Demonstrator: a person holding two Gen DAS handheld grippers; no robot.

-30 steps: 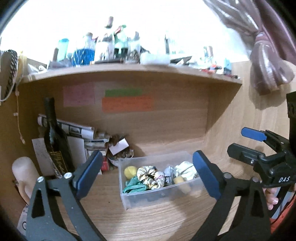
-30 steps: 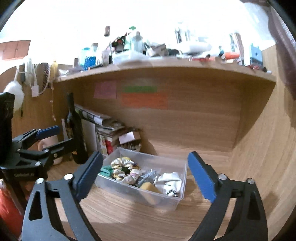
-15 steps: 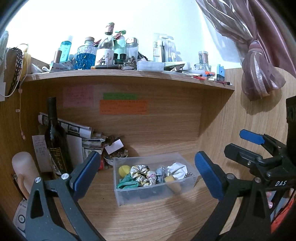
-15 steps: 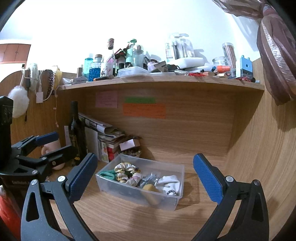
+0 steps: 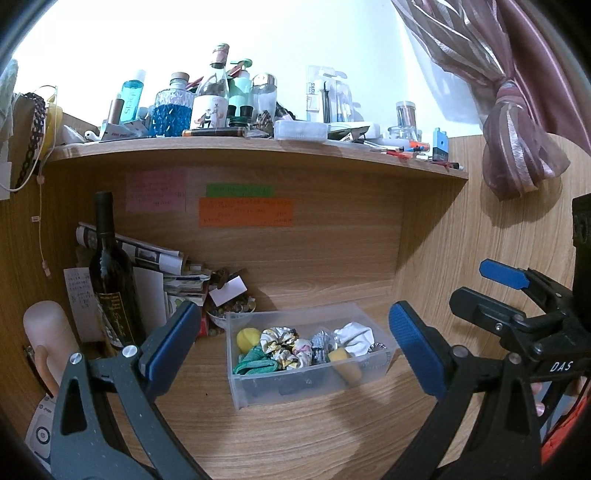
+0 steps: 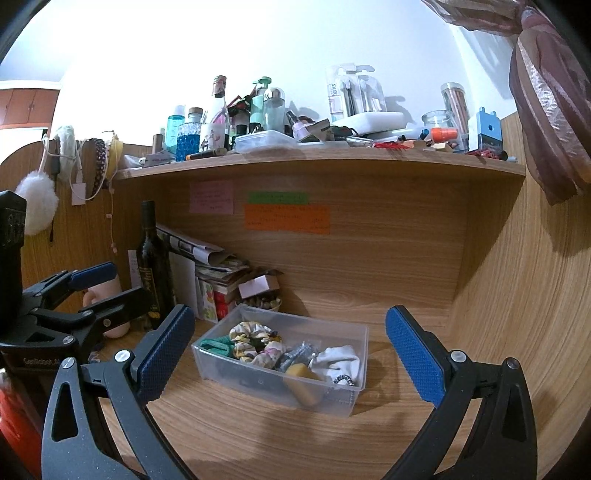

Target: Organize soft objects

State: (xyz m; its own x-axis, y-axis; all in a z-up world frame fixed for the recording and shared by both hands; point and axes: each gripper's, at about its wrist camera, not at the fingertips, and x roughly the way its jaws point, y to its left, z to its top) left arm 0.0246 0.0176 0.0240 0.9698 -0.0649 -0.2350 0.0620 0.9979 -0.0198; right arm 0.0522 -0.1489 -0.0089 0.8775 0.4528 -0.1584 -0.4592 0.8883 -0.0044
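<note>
While both tongs hang spread and empty over the counter (image 5: 295, 435), the left tongs (image 5: 291, 347) and right tongs (image 6: 290, 354) each frame the clear bin (image 6: 332, 400) just ahead. Inside it lie a scrunchie (image 5: 280, 341), a green cloth (image 5: 256, 363), a yellow ball (image 5: 248, 338), a white cloth (image 6: 341, 360) and a sponge (image 6: 303, 380). Left of the bin stands a dark bottle (image 5: 110, 280) against stacked papers (image 5: 147, 254); a cluttered shelf (image 6: 317, 158) runs overhead.

Wooden desk (image 5: 295, 435), cluttered shelf (image 5: 258, 147), white wall (image 5: 280, 33), maroon curtain (image 5: 517, 155)
</note>
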